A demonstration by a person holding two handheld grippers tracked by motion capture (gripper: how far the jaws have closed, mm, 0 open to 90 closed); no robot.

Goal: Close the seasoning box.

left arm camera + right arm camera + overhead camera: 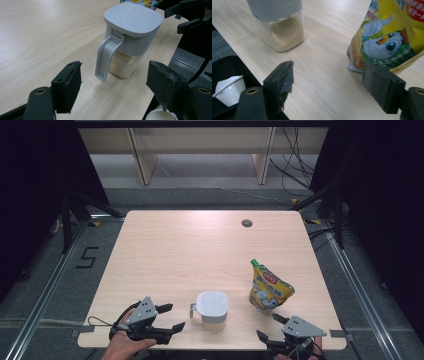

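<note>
Nearest us, we keep both grippers at the table's (165,240) front edge: the left gripper (171,317) with jaws spread and empty, the right gripper (272,326) likewise spread. Just beyond, between them, we see the lidded grey jar (212,308) of grain standing upright. Farther right stands the yellow pouch (269,287).

Both grippers, left (169,317) and right (270,326), rest low with fingers spread wide, gripping nothing.
</note>
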